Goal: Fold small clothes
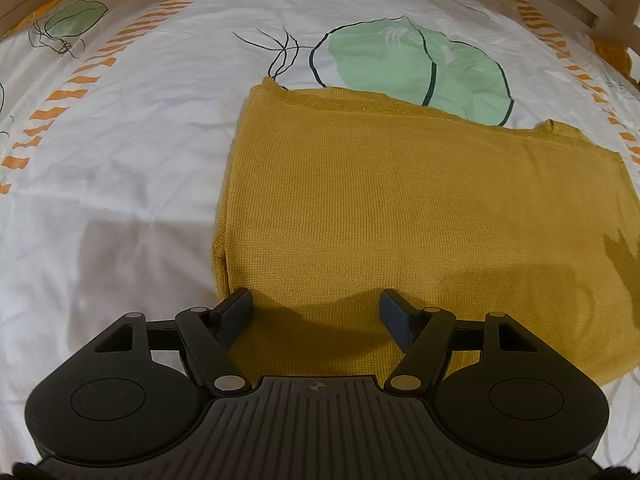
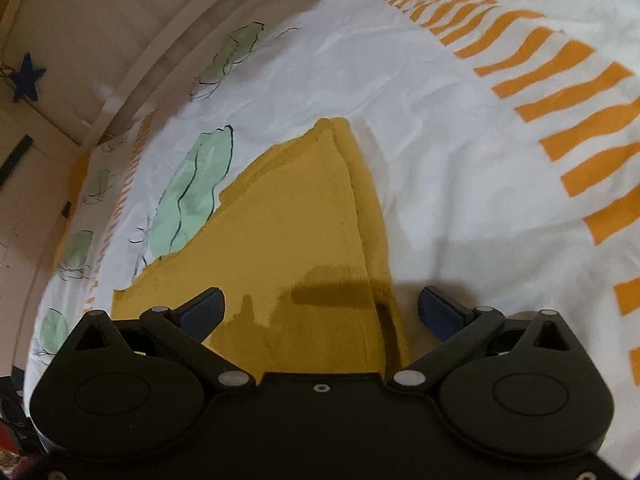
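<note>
A mustard-yellow knitted garment lies folded flat into a rectangle on the bed sheet. My left gripper hovers open over its near left corner, with nothing between the fingers. In the right wrist view the same garment shows its layered folded edge running toward the camera. My right gripper stands open above that edge; one fingertip is over the cloth and the other over the sheet beside it. Neither gripper holds anything.
The white sheet carries green leaf prints and orange striped bands. A pale wooden bed frame runs along the far side, with a blue star on the wall beyond it.
</note>
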`<state>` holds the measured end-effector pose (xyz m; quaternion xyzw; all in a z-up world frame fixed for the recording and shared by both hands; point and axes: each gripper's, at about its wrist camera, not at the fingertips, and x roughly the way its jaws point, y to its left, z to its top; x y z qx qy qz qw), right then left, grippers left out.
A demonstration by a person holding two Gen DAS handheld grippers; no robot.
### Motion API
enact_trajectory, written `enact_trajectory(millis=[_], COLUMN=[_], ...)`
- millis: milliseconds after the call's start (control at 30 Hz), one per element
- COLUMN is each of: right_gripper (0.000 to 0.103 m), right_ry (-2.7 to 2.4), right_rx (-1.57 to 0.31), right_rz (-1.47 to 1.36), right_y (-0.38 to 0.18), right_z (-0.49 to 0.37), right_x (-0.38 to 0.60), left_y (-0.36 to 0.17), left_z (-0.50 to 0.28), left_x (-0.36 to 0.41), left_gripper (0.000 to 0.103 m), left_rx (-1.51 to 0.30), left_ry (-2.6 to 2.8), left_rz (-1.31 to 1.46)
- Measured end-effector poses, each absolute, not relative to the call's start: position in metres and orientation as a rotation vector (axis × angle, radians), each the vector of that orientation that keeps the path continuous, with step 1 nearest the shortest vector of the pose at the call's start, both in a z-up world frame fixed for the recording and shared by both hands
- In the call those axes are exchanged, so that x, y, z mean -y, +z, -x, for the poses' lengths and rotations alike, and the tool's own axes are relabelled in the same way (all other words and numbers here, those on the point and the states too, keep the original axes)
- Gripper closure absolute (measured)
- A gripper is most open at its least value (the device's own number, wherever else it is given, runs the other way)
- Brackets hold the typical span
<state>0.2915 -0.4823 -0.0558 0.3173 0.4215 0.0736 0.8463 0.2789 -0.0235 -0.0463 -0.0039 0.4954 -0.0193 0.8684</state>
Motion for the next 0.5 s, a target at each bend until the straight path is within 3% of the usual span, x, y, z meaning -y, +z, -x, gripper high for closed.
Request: enact_trajectory(millis=[500], right_gripper=[0.0], right_ry=[0.333], right_rx=[-0.774], right_rz=[-0.774], right_y=[-0.074], right_z=[-0.311], right_x=[0.49], left_y=[-0.048], left_z=[-0.28], left_x=[0.024], left_gripper=[0.032], left_rx=[-1.038], left_ry=[-0.053], left_rz=[0.014])
